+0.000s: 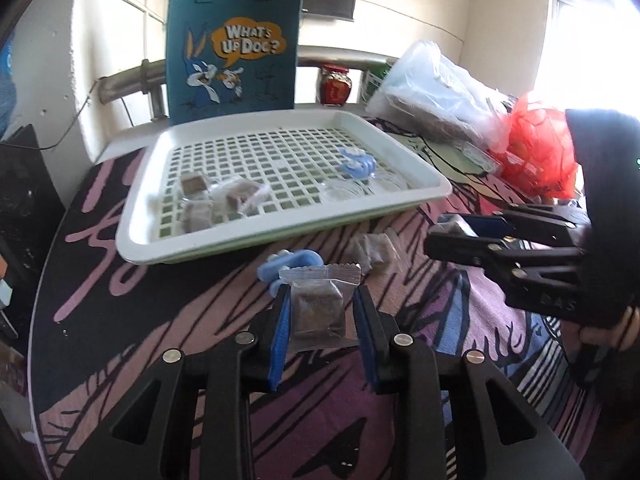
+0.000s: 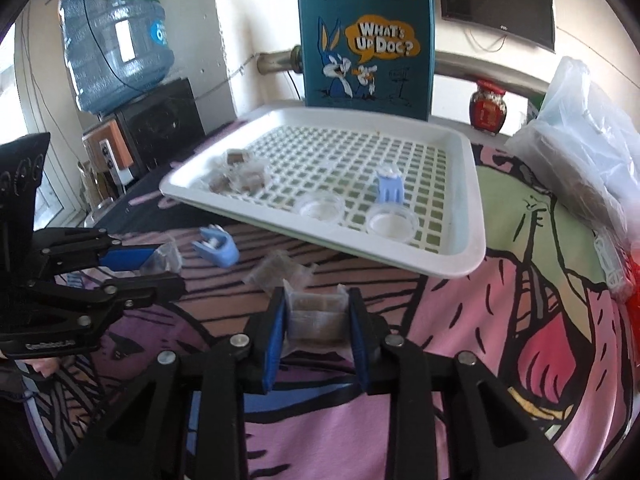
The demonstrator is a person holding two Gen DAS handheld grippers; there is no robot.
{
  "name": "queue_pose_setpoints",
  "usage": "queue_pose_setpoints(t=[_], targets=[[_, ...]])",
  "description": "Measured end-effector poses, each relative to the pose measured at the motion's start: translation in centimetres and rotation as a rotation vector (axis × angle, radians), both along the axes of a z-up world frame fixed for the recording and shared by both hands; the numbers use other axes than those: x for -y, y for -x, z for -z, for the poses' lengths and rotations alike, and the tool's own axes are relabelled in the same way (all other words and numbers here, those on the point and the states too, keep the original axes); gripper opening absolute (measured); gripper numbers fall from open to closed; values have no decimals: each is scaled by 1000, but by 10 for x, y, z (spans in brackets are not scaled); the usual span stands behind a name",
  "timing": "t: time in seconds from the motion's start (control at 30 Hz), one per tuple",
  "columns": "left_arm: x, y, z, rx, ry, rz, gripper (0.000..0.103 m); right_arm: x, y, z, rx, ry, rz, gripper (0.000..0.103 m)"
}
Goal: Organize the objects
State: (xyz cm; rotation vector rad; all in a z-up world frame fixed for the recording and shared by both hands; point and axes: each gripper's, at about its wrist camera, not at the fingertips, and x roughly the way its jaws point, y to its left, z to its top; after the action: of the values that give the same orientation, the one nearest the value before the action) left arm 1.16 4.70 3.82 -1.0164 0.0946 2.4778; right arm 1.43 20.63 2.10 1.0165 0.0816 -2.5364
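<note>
My left gripper [image 1: 320,312] is shut on a clear packet with a brown cube [image 1: 318,310], held above the table. It also shows in the right wrist view [image 2: 160,260]. My right gripper [image 2: 316,312] is shut on another clear packet with brown cubes [image 2: 316,316]; it shows at the right of the left wrist view [image 1: 452,228]. The white grid tray [image 1: 424,196] [image 2: 472,248] holds several brown-cube packets [image 1: 218,196] [image 2: 240,174], a blue clip [image 1: 358,162] [image 2: 388,188] and two clear lids [image 2: 320,206]. On the table lie a blue clip [image 1: 290,266] [image 2: 216,246] and a loose packet [image 1: 372,250] [image 2: 280,272].
A blue cartoon tote bag [image 1: 234,48] [image 2: 368,40] stands behind the tray. A red jar [image 1: 334,84] [image 2: 488,106], a clear plastic bag [image 1: 440,88] [image 2: 580,140] and a red bag [image 1: 540,148] sit at the right. A water jug [image 2: 116,36] stands at the left.
</note>
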Motion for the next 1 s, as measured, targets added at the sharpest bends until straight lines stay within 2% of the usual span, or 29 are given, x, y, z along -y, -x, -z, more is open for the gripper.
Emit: queue_pose_setpoints(t=[0.13,0.17,0.27,0.33,1.0], targets=[[0,3,2,-30,43,-37,30,15,-11,-8,-36,37,2,29],[-2,3,4,-35,68,-49,30,17,-13,-8,-35,43,4,29],[-1,2,3,-49,78,-59,30,22,-14,-1,-39,25,9,29],[-1,-1,2,-69,87,-64,30,20,-11,6,-7,16,18,29],[6,-10,-5,-126,68,-94,30,17,-28,-7,-117,36,24,29]])
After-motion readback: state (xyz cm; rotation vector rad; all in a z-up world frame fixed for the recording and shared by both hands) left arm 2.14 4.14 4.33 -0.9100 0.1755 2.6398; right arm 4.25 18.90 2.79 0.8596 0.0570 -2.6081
